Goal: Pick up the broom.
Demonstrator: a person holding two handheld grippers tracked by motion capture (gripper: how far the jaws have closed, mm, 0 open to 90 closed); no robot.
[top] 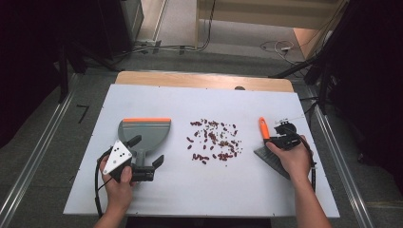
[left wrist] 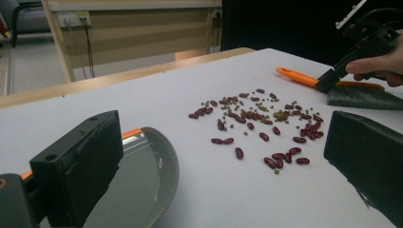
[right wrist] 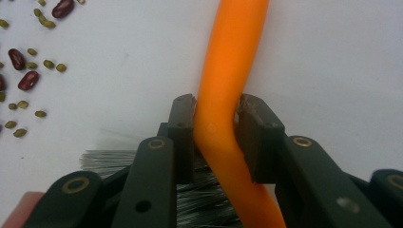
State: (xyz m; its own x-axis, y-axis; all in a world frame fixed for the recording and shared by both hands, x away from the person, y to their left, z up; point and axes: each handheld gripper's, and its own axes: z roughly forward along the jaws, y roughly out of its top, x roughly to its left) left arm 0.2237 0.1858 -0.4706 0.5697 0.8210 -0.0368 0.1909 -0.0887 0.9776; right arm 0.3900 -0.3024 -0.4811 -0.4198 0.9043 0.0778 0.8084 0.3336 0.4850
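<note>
While right tongs clamp the brush — handle pointing away (table's far edge) — left tongs gape.

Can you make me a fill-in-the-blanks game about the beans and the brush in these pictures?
1. The right gripper is shut on the brush's ____ handle.
2. The dustpan lies on the ____ side of the beans in the high view.
3. The left gripper's jaws are ____.
4. The beans lie scattered on the white ____.

Missing words: orange; left; open; table
</note>
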